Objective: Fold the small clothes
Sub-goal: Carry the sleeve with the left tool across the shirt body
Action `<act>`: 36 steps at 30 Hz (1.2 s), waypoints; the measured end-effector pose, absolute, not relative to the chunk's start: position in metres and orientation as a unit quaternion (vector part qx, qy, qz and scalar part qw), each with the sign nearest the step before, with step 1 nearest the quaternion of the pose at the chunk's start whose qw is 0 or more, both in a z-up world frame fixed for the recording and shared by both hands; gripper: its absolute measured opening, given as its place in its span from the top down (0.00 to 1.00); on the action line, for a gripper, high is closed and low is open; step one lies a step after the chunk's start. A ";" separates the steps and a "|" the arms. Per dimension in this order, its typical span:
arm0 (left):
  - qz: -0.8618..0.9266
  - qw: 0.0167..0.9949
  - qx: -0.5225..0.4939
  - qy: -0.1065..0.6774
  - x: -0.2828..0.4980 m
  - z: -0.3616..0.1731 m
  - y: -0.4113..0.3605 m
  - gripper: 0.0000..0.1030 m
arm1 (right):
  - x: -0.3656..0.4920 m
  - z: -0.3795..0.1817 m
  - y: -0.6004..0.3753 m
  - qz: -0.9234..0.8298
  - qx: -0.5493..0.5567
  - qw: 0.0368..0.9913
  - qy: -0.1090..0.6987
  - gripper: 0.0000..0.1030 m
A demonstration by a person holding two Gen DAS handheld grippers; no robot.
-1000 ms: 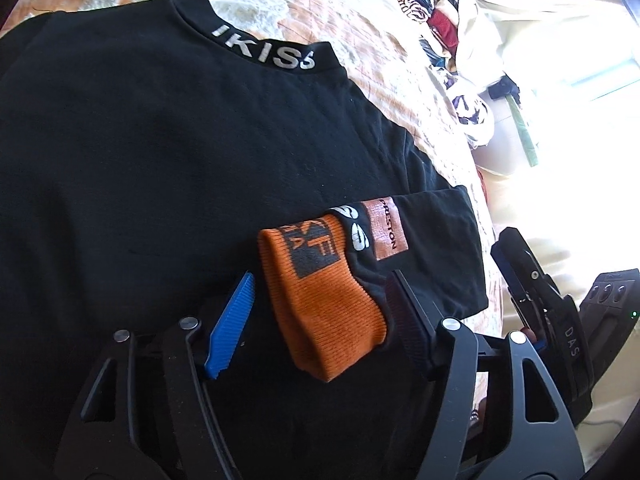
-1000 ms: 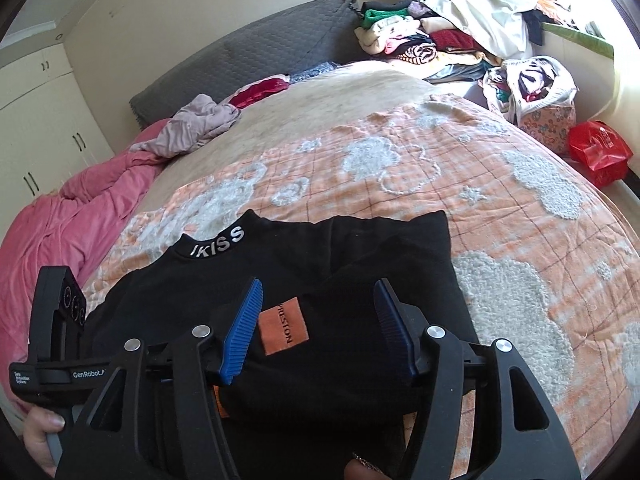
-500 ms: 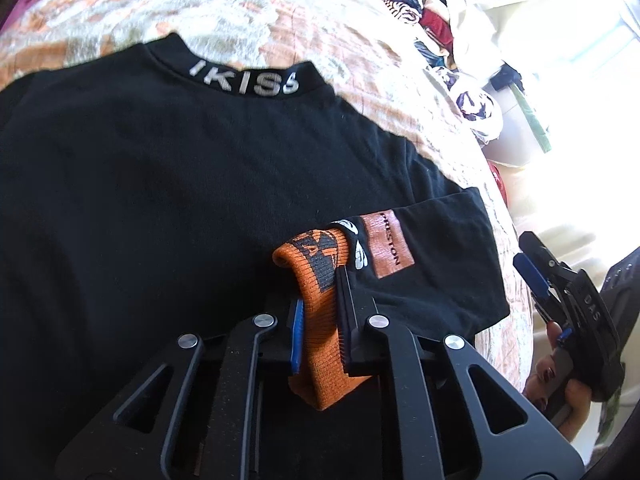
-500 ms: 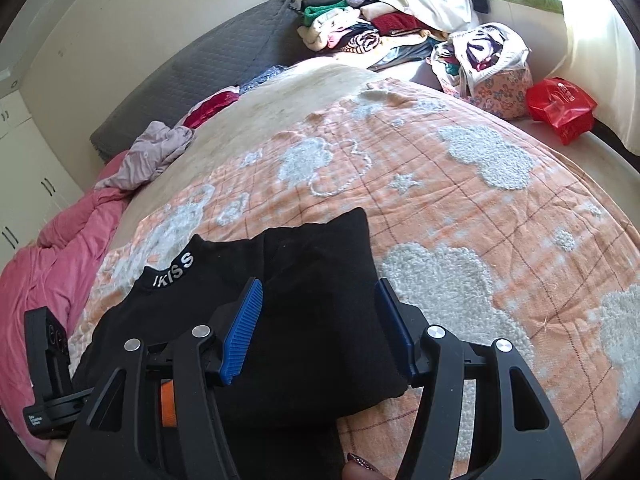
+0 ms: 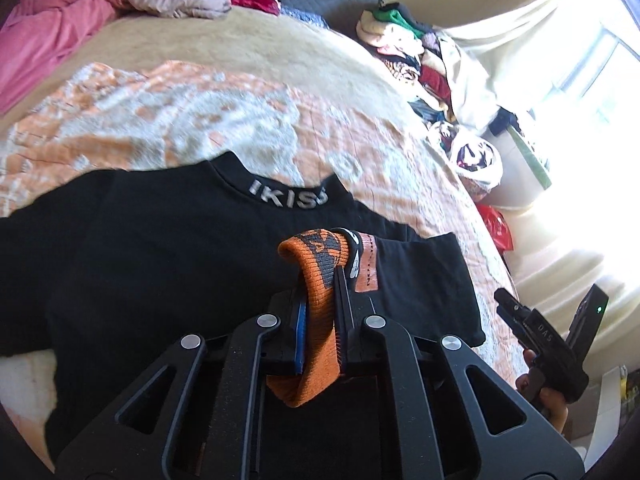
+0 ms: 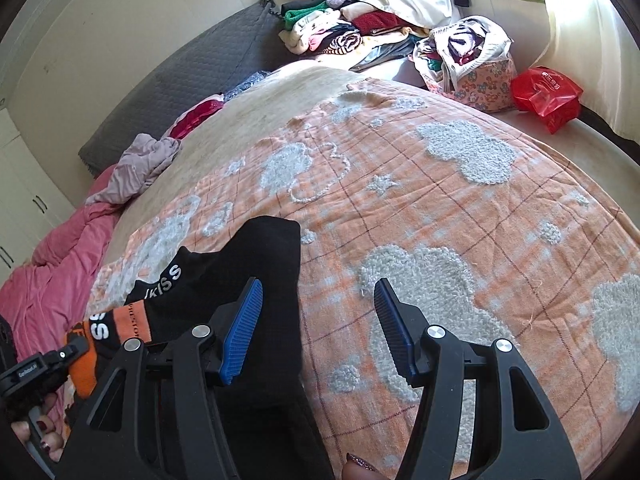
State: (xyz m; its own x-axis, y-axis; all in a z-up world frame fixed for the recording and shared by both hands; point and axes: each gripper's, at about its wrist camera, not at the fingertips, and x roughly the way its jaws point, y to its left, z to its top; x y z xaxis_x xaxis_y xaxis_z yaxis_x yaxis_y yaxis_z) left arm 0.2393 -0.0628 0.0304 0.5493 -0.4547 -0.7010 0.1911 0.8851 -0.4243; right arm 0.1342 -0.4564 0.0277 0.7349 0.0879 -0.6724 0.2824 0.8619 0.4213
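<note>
A black shirt with an orange sleeve cuff lies on the bed's quilt, lower centre. The left tongs are clenched on the cuff, which a second ago lay between parted jaws. The right tongs gape, empty.

The black shirt is matt knit cloth, its orange cuff coarsely ribbed, lying on a quilted bedspread with nubby terry patches, while the left gripper is matt black plastic with ridged blue pads and shiny metal rivets.
</note>
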 end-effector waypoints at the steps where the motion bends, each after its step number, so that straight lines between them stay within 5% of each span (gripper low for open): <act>1: -0.182 0.871 -0.152 0.431 0.238 0.034 -0.057 0.95 | 0.134 0.027 -0.455 -0.055 0.256 0.895 0.360 0.45; 36: -0.127 0.872 -0.174 0.440 0.226 0.014 0.012 0.94 | 0.145 0.024 -0.382 -0.009 0.132 0.919 0.371 0.45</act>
